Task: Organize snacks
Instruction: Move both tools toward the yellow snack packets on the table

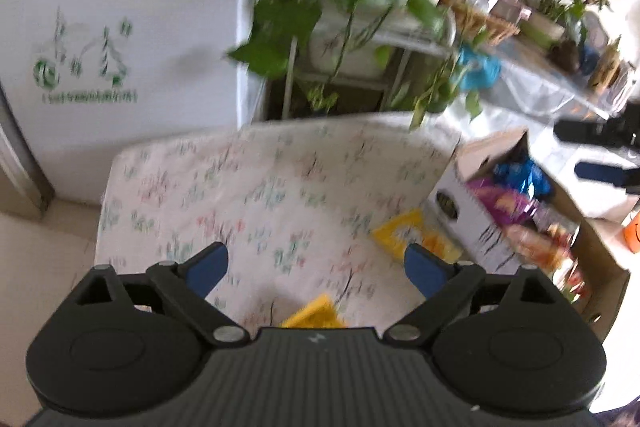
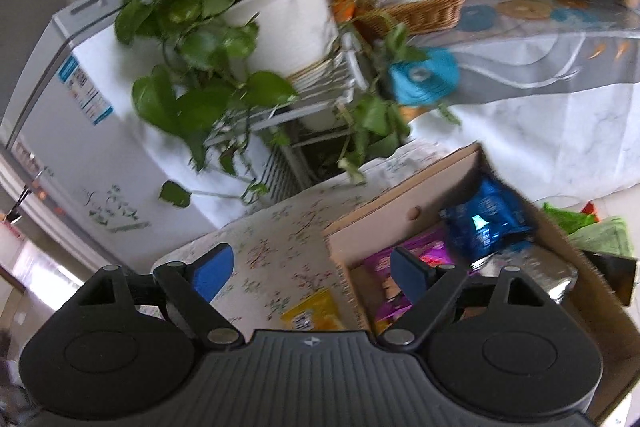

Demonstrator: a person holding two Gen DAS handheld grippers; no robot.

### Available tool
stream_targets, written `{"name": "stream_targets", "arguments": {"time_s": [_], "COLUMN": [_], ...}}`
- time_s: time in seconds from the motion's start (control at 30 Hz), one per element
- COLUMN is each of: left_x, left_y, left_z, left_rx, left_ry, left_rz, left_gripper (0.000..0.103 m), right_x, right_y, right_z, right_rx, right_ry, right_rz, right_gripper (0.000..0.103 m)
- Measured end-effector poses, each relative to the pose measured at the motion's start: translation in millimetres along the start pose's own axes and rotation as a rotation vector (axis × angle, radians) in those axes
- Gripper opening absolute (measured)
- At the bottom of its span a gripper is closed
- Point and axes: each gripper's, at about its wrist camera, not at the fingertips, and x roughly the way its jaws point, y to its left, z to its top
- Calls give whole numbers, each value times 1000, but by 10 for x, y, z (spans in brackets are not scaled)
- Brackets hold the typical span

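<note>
A cardboard box [image 1: 460,203] stands at the right of a small table with a floral cloth [image 1: 256,195]. It holds a blue packet [image 2: 486,223], a purple packet [image 2: 420,255] and other snack bags. Two yellow snack packets lie on the cloth: one beside the box [image 1: 408,233], one near me [image 1: 314,315]. My left gripper [image 1: 316,267] is open and empty above the cloth. My right gripper [image 2: 312,273] is open and empty above the box's left wall [image 2: 348,267]; a yellow packet [image 2: 312,313] lies below it. The other gripper's dark fingers [image 1: 600,155] show at the right edge.
A white fridge [image 1: 120,39] stands behind the table at left. A metal plant stand with trailing green leaves [image 2: 208,39] and a white pot [image 2: 288,23] is behind the table. A covered counter [image 2: 520,75] with a wicker basket [image 2: 424,11] and potted plants is at the back right.
</note>
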Motion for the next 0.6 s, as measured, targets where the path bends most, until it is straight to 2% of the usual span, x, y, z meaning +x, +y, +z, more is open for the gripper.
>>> {"name": "stream_targets", "arguments": {"time_s": [0.3,0.6], "left_x": [395,565], "left_y": [118,86], "left_z": [-343,-387], "left_rx": [-123,-137], "left_ry": [151,159], "left_rz": [27,112], "left_gripper": [95,95], "right_x": [343,746], "right_y": [212,318], "right_z": [-103,-190], "right_rx": [10,96], "right_ry": [126,231], "right_rz": [81,57], "right_gripper": [90,91]}}
